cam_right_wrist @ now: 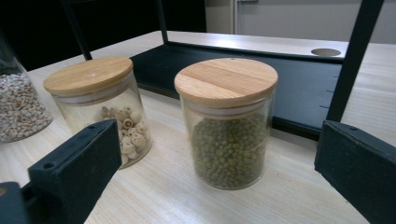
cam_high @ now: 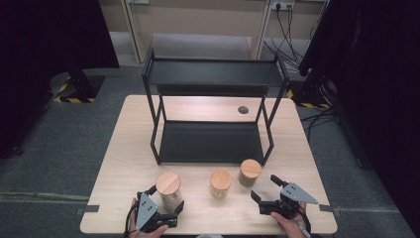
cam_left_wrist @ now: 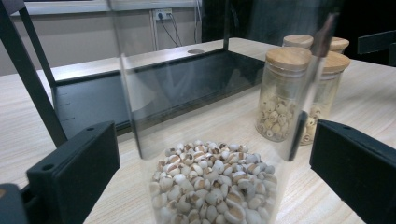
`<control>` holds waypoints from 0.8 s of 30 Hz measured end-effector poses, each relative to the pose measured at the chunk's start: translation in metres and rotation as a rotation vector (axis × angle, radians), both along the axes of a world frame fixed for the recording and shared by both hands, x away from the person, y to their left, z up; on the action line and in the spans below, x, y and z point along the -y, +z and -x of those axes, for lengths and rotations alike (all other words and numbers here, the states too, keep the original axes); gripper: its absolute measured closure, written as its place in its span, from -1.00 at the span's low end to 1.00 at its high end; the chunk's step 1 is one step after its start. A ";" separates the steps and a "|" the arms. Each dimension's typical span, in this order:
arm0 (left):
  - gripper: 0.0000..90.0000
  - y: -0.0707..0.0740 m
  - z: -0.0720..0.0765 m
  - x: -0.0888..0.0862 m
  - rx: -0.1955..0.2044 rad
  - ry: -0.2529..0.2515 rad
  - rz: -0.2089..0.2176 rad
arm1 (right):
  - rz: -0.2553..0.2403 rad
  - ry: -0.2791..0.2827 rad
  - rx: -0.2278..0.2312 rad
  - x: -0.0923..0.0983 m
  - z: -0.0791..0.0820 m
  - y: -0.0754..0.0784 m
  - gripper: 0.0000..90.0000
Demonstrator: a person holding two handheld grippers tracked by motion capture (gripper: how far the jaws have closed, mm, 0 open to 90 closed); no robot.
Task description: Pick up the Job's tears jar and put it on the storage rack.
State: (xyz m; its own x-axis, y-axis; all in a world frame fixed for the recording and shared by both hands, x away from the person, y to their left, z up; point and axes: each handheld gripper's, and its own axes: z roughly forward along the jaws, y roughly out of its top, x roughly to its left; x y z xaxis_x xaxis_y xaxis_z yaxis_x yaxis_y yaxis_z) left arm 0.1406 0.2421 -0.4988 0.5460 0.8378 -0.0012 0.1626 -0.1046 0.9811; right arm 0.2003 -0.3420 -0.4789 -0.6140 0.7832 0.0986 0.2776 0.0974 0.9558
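Glass, smooth and breakable, the tall jar (cam_left_wrist: 212, 154) of pale seeds stands on the surface (cam_high: 124, 163) between my wide-open left fingers (cam_left_wrist: 77, 170), likely heavy and slippery, so I'd clamp low on its wall, while my right fingers (cam_right_wrist: 359, 175) gape around the green-bean jar (cam_right_wrist: 226, 123).

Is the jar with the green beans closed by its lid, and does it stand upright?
Yes. The green bean jar stands upright on the table, and its wooden lid sits flat on top, closed.
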 end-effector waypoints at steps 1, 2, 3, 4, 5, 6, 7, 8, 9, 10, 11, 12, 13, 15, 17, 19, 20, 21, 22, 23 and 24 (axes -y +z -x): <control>-0.98 0.000 0.000 0.000 0.000 0.001 0.002 | -0.002 -0.002 -0.003 0.000 0.000 0.000 -0.98; -0.98 0.000 0.000 0.000 0.000 0.002 0.004 | -0.001 -0.002 -0.005 0.000 0.000 0.000 -0.98; -0.98 0.000 0.000 0.000 0.001 0.002 0.004 | 0.000 -0.001 -0.003 0.000 0.000 0.000 -0.98; -0.98 0.000 0.000 0.000 0.002 0.001 0.004 | 0.001 0.002 -0.003 0.000 0.000 0.000 -0.98; -0.98 0.000 0.000 0.000 0.002 0.001 0.004 | 0.001 0.002 -0.003 -0.001 0.000 0.000 -0.98; -0.98 0.000 0.000 0.000 0.001 0.001 0.004 | 0.001 0.002 -0.003 -0.001 0.000 0.000 -0.98; -0.98 0.000 0.001 0.000 0.002 0.001 0.003 | 0.002 0.003 -0.003 -0.001 0.000 0.000 -0.98; -0.98 0.000 0.001 0.000 0.002 0.001 0.003 | 0.002 0.003 -0.003 -0.001 0.000 0.000 -0.98; -0.98 0.000 0.001 0.000 0.003 0.002 0.004 | 0.002 0.003 -0.004 -0.001 0.000 0.000 -0.98; -0.98 0.000 0.001 0.000 0.003 0.002 0.004 | 0.001 0.002 -0.004 -0.001 0.000 0.000 -0.98; -0.98 0.000 0.001 0.000 0.003 0.002 0.004 | 0.001 0.002 -0.004 -0.001 0.000 0.000 -0.98; -0.98 0.000 0.001 0.000 0.003 0.004 0.004 | 0.000 0.002 -0.003 -0.001 0.000 0.000 -0.98; -0.98 0.000 0.001 -0.001 0.003 0.004 0.004 | -0.001 0.002 -0.003 -0.001 0.000 0.000 -0.98; -0.98 0.000 0.001 -0.001 0.003 0.005 0.004 | 0.000 0.002 -0.003 -0.001 0.001 0.000 -0.98; -0.98 0.000 0.001 -0.001 0.003 0.005 0.004 | 0.000 0.003 -0.003 -0.001 0.000 0.000 -0.98; -0.98 0.000 0.001 -0.001 0.002 0.006 0.003 | 0.001 0.005 -0.002 -0.001 0.000 0.000 -0.98; -0.98 0.000 0.001 -0.001 0.002 0.006 0.003 | 0.002 0.005 -0.002 -0.001 0.000 0.000 -0.98; -0.98 0.000 0.001 -0.001 0.003 0.007 0.004 | 0.000 0.004 -0.002 -0.001 0.001 0.000 -0.98; -0.98 0.000 0.001 -0.001 0.002 0.008 0.004 | -0.001 0.004 -0.002 -0.001 0.001 0.000 -0.98; -0.98 0.000 0.001 -0.001 0.002 0.009 0.005 | -0.001 0.003 -0.002 -0.001 0.001 0.000 -0.98; -0.98 0.000 0.001 -0.001 0.002 0.010 0.006 | -0.002 0.004 -0.002 -0.001 0.001 0.000 -0.98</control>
State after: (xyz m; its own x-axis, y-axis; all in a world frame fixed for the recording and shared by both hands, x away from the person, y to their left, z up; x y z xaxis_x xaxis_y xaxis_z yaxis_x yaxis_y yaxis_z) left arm 0.1393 0.2427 -0.4986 0.5378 0.8430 -0.0051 0.1612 -0.0969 0.9822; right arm 0.1996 -0.3411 -0.4792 -0.6166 0.7807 0.1016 0.2793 0.0962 0.9554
